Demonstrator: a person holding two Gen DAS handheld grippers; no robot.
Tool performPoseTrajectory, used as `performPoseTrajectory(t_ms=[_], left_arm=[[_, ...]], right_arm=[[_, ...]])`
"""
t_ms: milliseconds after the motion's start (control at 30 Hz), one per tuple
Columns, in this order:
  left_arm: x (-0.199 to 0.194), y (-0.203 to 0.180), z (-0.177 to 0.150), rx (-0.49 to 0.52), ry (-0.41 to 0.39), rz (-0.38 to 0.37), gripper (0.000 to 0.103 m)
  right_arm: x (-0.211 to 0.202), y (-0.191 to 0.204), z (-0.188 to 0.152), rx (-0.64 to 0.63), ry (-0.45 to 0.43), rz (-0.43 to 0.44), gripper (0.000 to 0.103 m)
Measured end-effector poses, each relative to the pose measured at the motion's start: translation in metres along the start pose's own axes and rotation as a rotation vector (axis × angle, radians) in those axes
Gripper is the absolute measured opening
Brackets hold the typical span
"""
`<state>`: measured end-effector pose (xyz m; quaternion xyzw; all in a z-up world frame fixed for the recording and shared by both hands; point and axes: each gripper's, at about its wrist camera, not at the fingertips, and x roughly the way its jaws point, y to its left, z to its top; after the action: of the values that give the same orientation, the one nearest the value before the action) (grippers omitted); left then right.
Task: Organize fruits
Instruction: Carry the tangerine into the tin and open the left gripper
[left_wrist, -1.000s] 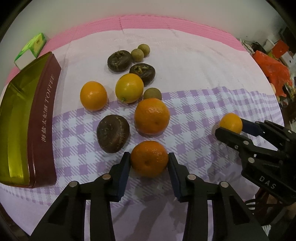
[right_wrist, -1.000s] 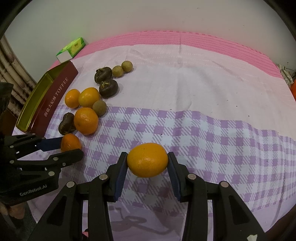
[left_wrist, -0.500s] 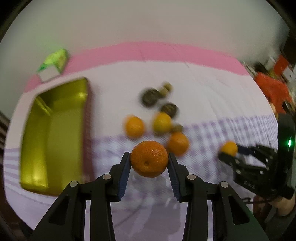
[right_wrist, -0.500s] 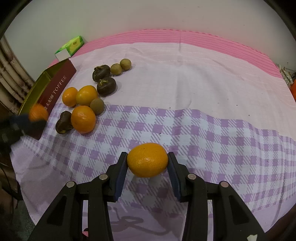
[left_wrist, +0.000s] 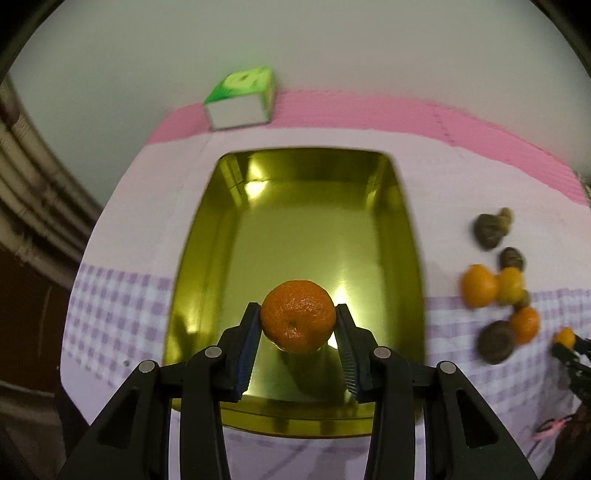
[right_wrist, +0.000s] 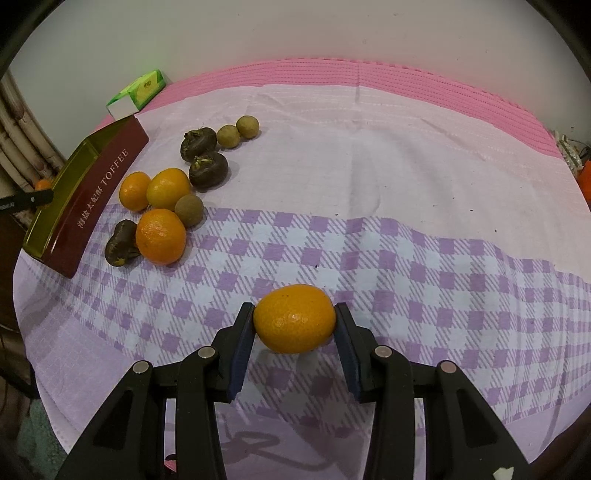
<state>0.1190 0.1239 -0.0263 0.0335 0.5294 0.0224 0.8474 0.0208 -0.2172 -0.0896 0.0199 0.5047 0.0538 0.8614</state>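
The left gripper (left_wrist: 297, 325) has its two black fingers (left_wrist: 246, 343) with ribbed blue pads closed on a round orange tangerine (left_wrist: 296, 320). The tangerine has a dimpled, slightly shiny peel with a small dark navel that faces the camera. It hangs in the air above the near part of a rectangular metal tin (left_wrist: 376, 206), whose golden inside is smooth and reflects light like a mirror. Behind the tin stands a small green and white carton (left_wrist: 240, 99), blurred.

The right gripper (right_wrist: 294, 323) also presses its fingers (right_wrist: 242, 343) on a fruit: an oval yellow-orange citrus (right_wrist: 294, 318) with fine pores on the peel, held just over the tabletop cloth (right_wrist: 406, 266). This cloth is soft woven fabric, purple checked in the near band and pale pink farther away, and a ribbed pink mat (right_wrist: 406, 81) shows at the far edge.

Farther to the left on the cloth lies the group of other fruits: a rough tangerine (right_wrist: 160, 236), two smooth oranges (right_wrist: 168, 188), three dark brown wrinkled fruits (right_wrist: 208, 170) and three small round tan ones (right_wrist: 189, 210). The brown outer side of the tin carries the word TOFFEE.
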Motion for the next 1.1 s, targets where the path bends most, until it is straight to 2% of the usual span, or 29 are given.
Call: performPoseTrajectory(t_ms=[267, 767, 1100], left_arm=[[0.021, 0.020, -0.014, -0.019, 0.057, 0.013, 0.041], [0.037, 0.020, -0.022, -0.015, 0.124, 0.021, 0.041], [0.038, 0.020, -0.023, -0.016, 0.128, 0.021, 0.042]], right_arm=[[0.001, -0.002, 0.001, -0.001, -0.009, -0.007, 0.039], [-0.003, -0.004, -0.001, 0.006, -0.025, -0.030, 0.039], [-0.004, -0.005, 0.001, 0.008, -0.031, -0.035, 0.039]])
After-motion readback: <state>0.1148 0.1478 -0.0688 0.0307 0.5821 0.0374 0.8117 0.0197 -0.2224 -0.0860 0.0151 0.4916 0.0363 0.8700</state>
